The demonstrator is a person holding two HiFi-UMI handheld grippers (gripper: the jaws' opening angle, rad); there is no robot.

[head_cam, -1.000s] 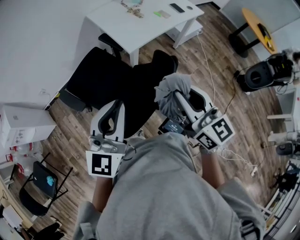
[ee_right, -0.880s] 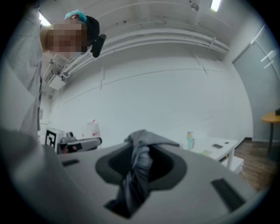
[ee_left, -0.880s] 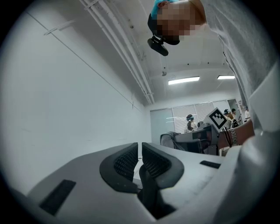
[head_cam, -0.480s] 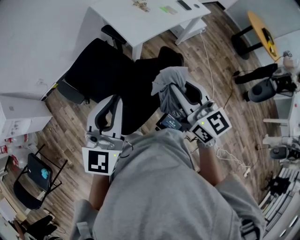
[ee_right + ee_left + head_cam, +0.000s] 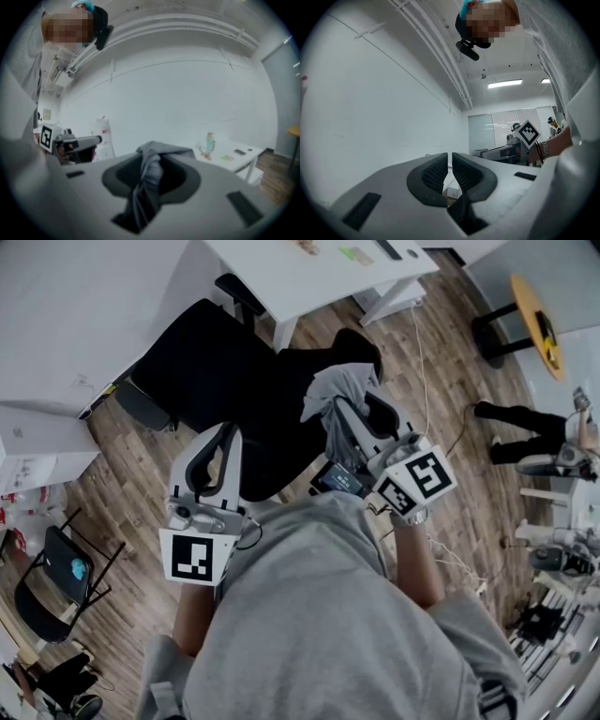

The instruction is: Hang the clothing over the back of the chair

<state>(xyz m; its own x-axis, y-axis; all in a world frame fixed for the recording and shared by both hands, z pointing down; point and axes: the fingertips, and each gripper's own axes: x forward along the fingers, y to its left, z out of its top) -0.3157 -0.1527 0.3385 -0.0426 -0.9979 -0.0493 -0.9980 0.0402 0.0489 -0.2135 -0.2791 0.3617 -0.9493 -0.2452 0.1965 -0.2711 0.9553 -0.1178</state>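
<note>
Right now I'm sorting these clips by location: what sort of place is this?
Probably an office or lab workroom: a white desk, a black office chair next to it, and strip lights on the ceiling.

Left claw [image 5: 450,164] seems closed, pointing toward white wall [image 5: 370,108].

Head view steeply down; gripper views close along own jaws, level; white desk [image 5: 281,282] shared
</note>
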